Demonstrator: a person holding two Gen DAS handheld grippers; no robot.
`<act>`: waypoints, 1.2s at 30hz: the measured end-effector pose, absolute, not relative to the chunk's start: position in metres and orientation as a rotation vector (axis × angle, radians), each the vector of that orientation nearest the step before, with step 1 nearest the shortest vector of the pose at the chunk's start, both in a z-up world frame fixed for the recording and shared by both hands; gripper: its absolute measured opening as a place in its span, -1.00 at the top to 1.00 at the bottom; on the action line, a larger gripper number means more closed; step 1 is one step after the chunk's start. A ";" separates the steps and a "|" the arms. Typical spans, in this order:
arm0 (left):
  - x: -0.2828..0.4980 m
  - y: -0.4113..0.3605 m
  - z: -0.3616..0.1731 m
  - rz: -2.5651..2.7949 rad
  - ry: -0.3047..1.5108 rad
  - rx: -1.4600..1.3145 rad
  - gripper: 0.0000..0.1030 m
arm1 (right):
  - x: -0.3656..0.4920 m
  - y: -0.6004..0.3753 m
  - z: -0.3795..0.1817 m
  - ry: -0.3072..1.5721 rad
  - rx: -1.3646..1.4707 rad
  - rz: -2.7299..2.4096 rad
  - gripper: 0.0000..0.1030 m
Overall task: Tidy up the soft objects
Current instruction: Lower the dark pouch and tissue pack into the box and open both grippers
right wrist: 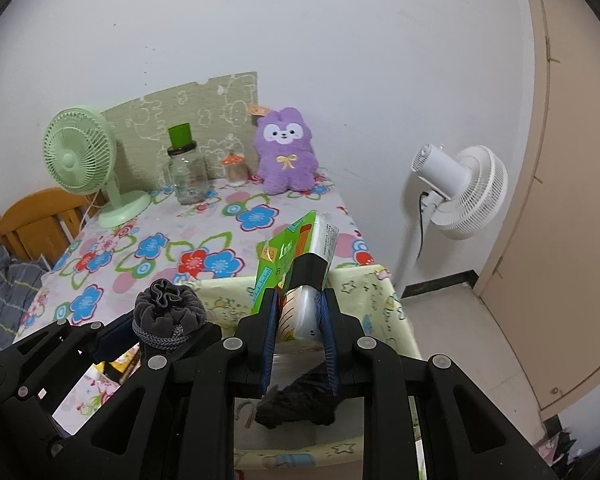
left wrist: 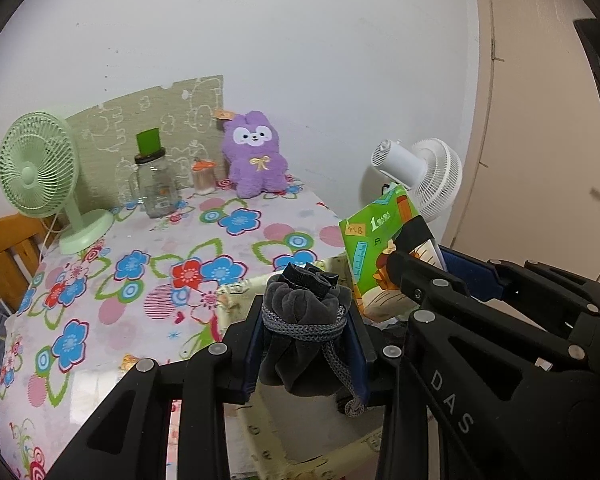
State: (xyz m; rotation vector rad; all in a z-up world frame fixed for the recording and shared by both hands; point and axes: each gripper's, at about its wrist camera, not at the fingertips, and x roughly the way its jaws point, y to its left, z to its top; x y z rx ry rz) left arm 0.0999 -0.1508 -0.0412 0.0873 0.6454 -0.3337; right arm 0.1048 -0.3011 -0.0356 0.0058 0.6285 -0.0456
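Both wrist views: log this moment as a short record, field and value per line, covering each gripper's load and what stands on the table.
left gripper: shut on the grey drawstring pouch
right gripper: shut on the green tissue pack
below the grippers: pale yellow fabric bin, something dark inside
table: floral cloth
back of table: green desk fan, glass jar, purple plush toy
beside table: white standing fan

I read "DAS" in pale letters on the right gripper (left wrist: pixel 420 256) arm. The green tissue pack (left wrist: pixel 380 248) shows a large white "1" and a small yellow sticker, handwritten, roughly "4.8". Other print is illegible.
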 end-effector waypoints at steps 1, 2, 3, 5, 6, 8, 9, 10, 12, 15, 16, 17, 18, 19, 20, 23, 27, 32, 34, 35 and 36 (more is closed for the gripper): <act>0.101 -0.152 -0.042 -0.337 0.648 0.088 0.29 | 0.105 -0.302 -0.036 0.629 0.004 -0.049 0.54; 0.101 -0.154 -0.043 -0.341 0.652 0.088 0.29 | 0.106 -0.304 -0.037 0.631 0.003 -0.054 0.54; 0.103 -0.156 -0.044 -0.344 0.654 0.089 0.29 | 0.107 -0.306 -0.038 0.635 0.003 -0.057 0.54; 0.104 -0.159 -0.047 -0.350 0.662 0.091 0.29 | 0.107 -0.310 -0.040 0.639 0.006 -0.062 0.54; 0.105 -0.161 -0.049 -0.354 0.668 0.093 0.29 | 0.108 -0.312 -0.041 0.643 0.008 -0.064 0.54; 0.106 -0.164 -0.052 -0.358 0.678 0.096 0.29 | 0.110 -0.315 -0.045 0.652 0.012 -0.069 0.54; 0.107 -0.165 -0.054 -0.360 0.685 0.098 0.29 | 0.111 -0.316 -0.047 0.658 0.014 -0.071 0.54; 0.107 -0.166 -0.055 -0.361 0.690 0.100 0.29 | 0.110 -0.318 -0.048 0.662 0.016 -0.072 0.54; 0.108 -0.168 -0.058 -0.360 0.703 0.106 0.29 | 0.112 -0.320 -0.053 0.674 0.020 -0.078 0.54; 0.108 -0.169 -0.064 -0.348 0.718 0.115 0.29 | 0.113 -0.321 -0.059 0.690 0.021 -0.082 0.54; 0.109 -0.170 -0.065 -0.346 0.724 0.118 0.29 | 0.114 -0.321 -0.061 0.694 0.022 -0.082 0.54; 0.109 -0.170 -0.067 -0.344 0.729 0.119 0.29 | 0.114 -0.322 -0.063 0.700 0.023 -0.082 0.54; 0.109 -0.170 -0.068 -0.343 0.734 0.120 0.29 | 0.114 -0.322 -0.064 0.704 0.025 -0.082 0.54; 0.110 -0.170 -0.069 -0.342 0.738 0.122 0.29 | 0.115 -0.322 -0.066 0.709 0.026 -0.081 0.54; 0.110 -0.170 -0.071 -0.338 0.743 0.123 0.28 | 0.115 -0.322 -0.068 0.714 0.028 -0.079 0.54; 0.110 -0.170 -0.075 -0.327 0.759 0.134 0.27 | 0.116 -0.323 -0.074 0.731 0.032 -0.077 0.54; 0.112 -0.169 -0.080 -0.316 0.779 0.140 0.24 | 0.118 -0.322 -0.080 0.753 0.036 -0.072 0.54; 0.115 -0.168 -0.081 -0.289 0.783 0.141 -0.22 | 0.122 -0.321 -0.085 0.764 0.038 -0.067 0.54; 0.116 -0.168 -0.081 -0.293 0.784 0.140 -0.29 | 0.124 -0.321 -0.085 0.771 0.049 -0.055 0.54; 0.117 -0.169 -0.081 -0.296 0.785 0.137 -0.35 | 0.124 -0.322 -0.085 0.771 0.056 -0.051 0.54; 0.117 -0.169 -0.081 -0.301 0.787 0.134 -0.39 | 0.125 -0.323 -0.085 0.772 0.058 -0.051 0.54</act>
